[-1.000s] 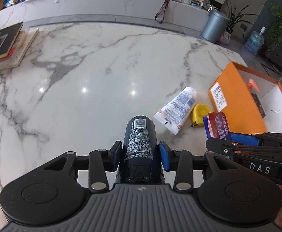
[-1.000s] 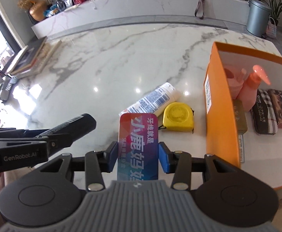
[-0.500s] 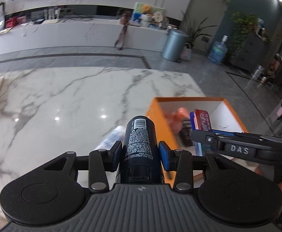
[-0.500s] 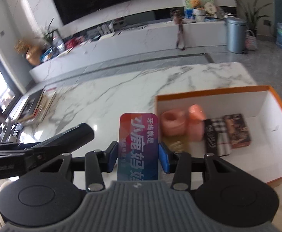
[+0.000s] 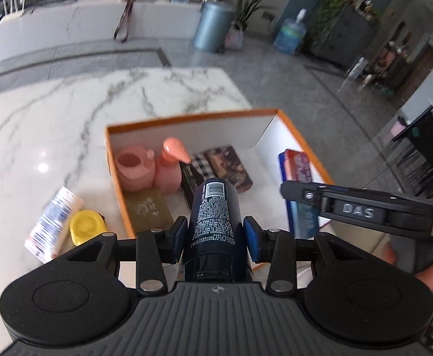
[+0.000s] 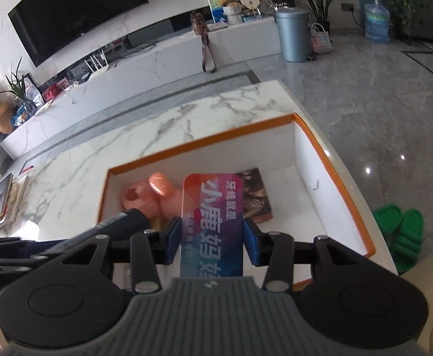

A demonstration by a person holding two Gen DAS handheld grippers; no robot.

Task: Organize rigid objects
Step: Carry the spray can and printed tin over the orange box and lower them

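Two items lie on the marble table (image 5: pixel 53 112) left of the orange box (image 5: pixel 114 178) in my left wrist view: a white tube (image 5: pixel 53 222) and, just beside it, a yellow tape measure (image 5: pixel 85 227). Inside the box, along its left and far side, stand a pink cup (image 5: pixel 133 167) and a pink pump bottle (image 5: pixel 169 169), with an olive-yellow block (image 5: pixel 148 210) nearer and two dark patterned packets (image 5: pixel 228 166) to their right. My left gripper (image 5: pixel 215 234) points steeply down over the box's near edge, its blue pads pressed on either side of a dark spray can (image 5: pixel 215 216) that juts forward between them. To the right my other gripper's arm crosses the frame, carrying a red-and-blue pack (image 5: pixel 296 172) over the box's right side.

Seen from my right wrist, the box (image 6: pixel 335 175) sits at the table's right end, with grey floor and green slippers (image 6: pixel 400 231) beyond its edge. The pink pump bottle (image 6: pixel 160 187) and a dark packet (image 6: pixel 253 195) show inside; the right half of the floor of the box is bare. My right gripper (image 6: pixel 212 240) tilts down over the box, clamped on the red-and-blue pack (image 6: pixel 212 216) printed with Chinese characters. The spray can (image 6: pixel 118 225) in my left gripper pokes in from the left, over the box's near-left corner.
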